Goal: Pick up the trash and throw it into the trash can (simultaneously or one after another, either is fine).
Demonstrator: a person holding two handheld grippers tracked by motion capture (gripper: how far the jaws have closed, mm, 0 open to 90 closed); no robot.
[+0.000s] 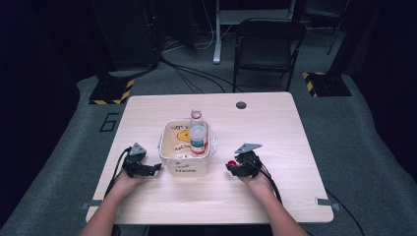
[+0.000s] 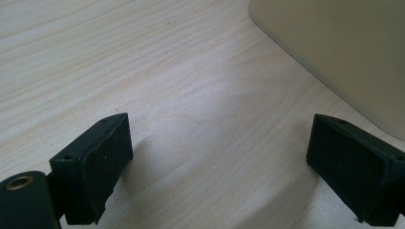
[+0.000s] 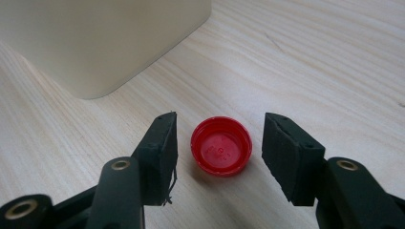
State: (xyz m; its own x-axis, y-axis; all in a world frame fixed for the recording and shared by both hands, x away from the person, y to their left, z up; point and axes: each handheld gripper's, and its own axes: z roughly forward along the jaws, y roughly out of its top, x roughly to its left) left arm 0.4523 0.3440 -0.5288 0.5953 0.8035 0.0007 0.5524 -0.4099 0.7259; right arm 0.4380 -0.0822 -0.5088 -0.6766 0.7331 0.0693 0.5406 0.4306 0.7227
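Closest in, the right gripper [image 3: 218, 143] straddles a red cap [image 3: 221, 146] lying on the table [image 1: 275, 128] beside the tub [image 1: 187, 164], jaws apart, not pinching, seemingly lined up to grab. The left gripper [image 2: 217, 162] waits open, empty.

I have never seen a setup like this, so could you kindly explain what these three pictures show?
A person sits at a wooden table holding a hand-operated gripper in each hand. One picture looks down from above; the other two come from cameras riding on each gripper, looking along its black jaws. On the table stands a pale tub with an uncapped bottle inside. The left gripper is open over bare wood beside the tub. The right gripper is open, with a red bottle cap lying open side up between its jaws, untouched.
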